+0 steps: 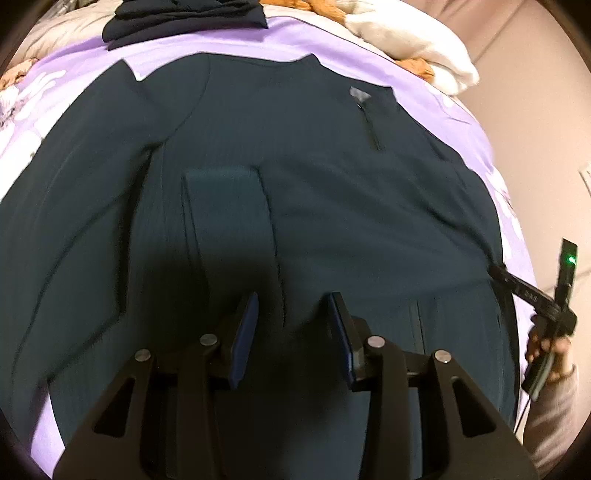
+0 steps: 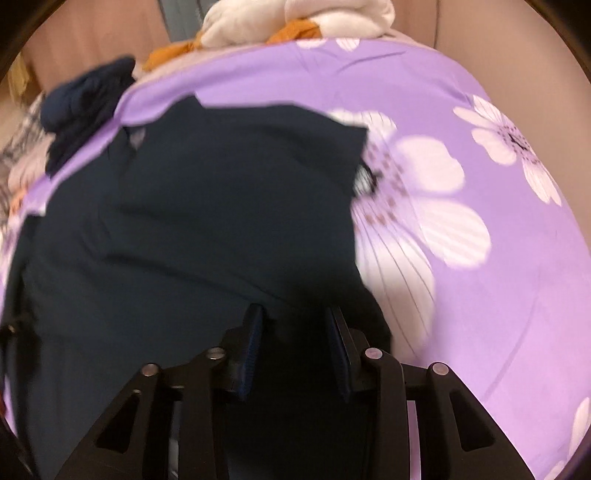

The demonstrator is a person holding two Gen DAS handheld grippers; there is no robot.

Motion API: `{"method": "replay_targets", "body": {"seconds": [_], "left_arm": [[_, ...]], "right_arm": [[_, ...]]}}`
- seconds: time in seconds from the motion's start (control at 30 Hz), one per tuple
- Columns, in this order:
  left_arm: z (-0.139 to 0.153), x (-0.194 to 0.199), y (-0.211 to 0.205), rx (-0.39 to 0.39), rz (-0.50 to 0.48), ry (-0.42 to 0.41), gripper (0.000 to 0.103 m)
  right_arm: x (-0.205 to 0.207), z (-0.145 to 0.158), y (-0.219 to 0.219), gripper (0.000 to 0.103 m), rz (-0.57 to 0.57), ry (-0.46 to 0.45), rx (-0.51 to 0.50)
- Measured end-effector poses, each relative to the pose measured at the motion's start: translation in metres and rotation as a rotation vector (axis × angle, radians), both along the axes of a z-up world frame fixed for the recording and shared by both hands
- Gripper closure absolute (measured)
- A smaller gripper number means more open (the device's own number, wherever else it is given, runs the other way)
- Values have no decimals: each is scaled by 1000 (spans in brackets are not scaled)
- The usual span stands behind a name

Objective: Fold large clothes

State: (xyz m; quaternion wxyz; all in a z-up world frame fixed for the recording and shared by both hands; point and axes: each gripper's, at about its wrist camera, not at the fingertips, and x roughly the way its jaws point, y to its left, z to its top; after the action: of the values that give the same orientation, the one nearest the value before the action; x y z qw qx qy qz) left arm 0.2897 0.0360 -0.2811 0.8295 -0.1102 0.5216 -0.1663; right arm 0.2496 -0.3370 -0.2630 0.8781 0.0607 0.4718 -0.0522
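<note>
A large dark teal garment with a short neck zipper lies spread on a purple flowered bedsheet. One sleeve is folded over its body. My left gripper hangs open just above the garment's lower middle, holding nothing. My right gripper is open over the garment's right edge, with dark cloth under and between its fingers; I cannot tell if it touches. The right gripper also shows in the left wrist view at the garment's right side.
A folded dark garment lies at the far side of the bed. A pile of cream and orange cloth sits at the far right corner. A beige wall runs along the right. Bare sheet lies right of the garment.
</note>
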Motion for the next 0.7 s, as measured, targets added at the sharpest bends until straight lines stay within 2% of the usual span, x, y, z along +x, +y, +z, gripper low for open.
{"method": "replay_targets", "body": {"seconds": [0.13, 0.23, 0.3, 0.33, 0.37, 0.43, 0.57, 0.63, 0.67, 0.7], "left_arm": [[-6, -17, 11, -2, -23, 41, 64], [2, -25, 22, -13, 1, 18, 59], [7, -27, 31, -40, 47, 0, 30], [9, -27, 37, -72, 81, -11, 24], [11, -25, 40, -117, 108, -13, 20], [7, -19, 48, -194, 149, 13, 20], [-9, 3, 49, -307, 203, 95, 21], [-12, 10, 52, -344, 228, 95, 21], [-11, 11, 54, -358, 240, 85, 24], [-9, 13, 55, -359, 247, 79, 32]], "right_arm": [[-18, 1, -12, 67, 8, 12, 56], [-26, 14, -21, 63, -17, -10, 117], [-28, 28, -24, 44, -10, -83, 164], [-27, 35, -27, 29, -17, -124, 178], [-25, 40, -29, 26, -27, -154, 179], [-9, 48, -36, 26, -61, -205, 182], [41, 38, -53, 26, -161, -194, 232], [65, 26, -65, 26, -227, -174, 284], [75, 17, -71, 28, -252, -151, 330], [79, 12, -70, 33, -263, -139, 360]]}}
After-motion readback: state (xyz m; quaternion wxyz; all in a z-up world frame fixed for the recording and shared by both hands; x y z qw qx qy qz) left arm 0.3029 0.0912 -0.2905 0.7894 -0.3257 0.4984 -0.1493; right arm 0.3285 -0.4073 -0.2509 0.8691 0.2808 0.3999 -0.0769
